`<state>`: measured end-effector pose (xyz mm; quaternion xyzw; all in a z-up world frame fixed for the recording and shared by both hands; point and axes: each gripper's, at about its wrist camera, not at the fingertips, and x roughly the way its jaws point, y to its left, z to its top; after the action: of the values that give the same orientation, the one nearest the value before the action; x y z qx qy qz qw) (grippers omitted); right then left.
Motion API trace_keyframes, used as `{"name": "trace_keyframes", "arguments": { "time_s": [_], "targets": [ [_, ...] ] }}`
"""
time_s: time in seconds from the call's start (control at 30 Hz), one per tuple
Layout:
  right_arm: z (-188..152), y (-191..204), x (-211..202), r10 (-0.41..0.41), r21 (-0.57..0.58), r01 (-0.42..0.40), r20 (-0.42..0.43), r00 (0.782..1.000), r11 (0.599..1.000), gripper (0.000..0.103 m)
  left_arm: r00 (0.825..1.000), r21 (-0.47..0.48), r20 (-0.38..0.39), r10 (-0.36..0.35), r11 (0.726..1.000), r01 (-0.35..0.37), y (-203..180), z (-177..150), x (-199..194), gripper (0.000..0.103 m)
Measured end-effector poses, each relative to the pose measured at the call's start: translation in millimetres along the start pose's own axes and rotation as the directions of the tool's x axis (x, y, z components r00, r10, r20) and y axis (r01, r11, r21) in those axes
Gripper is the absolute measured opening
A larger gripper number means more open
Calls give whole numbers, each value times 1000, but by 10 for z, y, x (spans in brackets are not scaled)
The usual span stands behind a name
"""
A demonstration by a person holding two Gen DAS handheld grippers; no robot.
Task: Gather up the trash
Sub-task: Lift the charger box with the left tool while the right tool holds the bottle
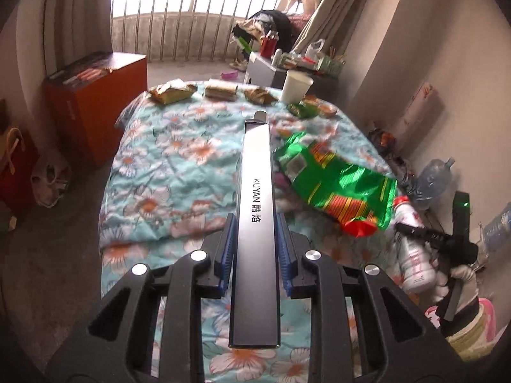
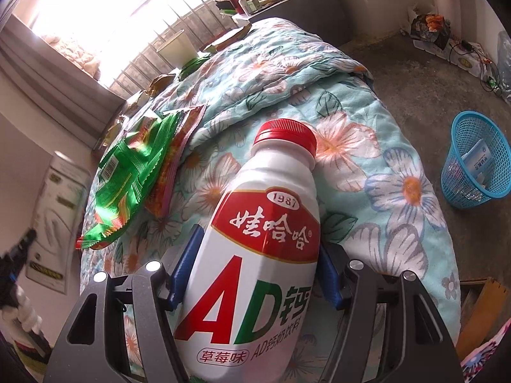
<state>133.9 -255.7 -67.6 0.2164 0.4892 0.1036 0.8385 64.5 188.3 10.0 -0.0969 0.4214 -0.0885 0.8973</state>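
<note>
My left gripper (image 1: 255,220) is shut on long silver tongs (image 1: 256,210) marked KUYAN, which point forward over the flowered quilt (image 1: 179,166). A green snack bag (image 1: 338,188) lies just right of the tong tips; it also shows in the right wrist view (image 2: 127,172). My right gripper (image 2: 255,255) is shut on a white AD calcium milk bottle (image 2: 255,255) with a red cap, held above the quilt (image 2: 367,146). The bottle and right gripper also show at the right of the left wrist view (image 1: 415,255).
A white paper cup (image 1: 295,87) and several wrappers (image 1: 172,91) lie along the quilt's far edge. A blue mesh bin (image 2: 476,166) stands on the floor to the right. An orange box (image 1: 95,102) stands left of the bed.
</note>
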Motion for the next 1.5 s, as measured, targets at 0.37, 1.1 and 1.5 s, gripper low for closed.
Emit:
{"name": "trace_keyframes", "arguments": {
  "time_s": [0.37, 1.1, 1.5],
  "targets": [
    [27, 2, 12, 3, 1, -3, -16, 1000, 1000, 64, 993, -77, -110, -38, 997, 30, 36, -36, 444, 37],
    [151, 74, 110, -4, 9, 5, -108, 994, 1000, 67, 987, -115, -152, -44, 993, 27, 150, 137, 766, 24],
    [106, 30, -35, 22, 81, -18, -57, 998, 997, 59, 996, -81, -82, -46, 996, 39, 170, 119, 577, 23]
  ]
}}
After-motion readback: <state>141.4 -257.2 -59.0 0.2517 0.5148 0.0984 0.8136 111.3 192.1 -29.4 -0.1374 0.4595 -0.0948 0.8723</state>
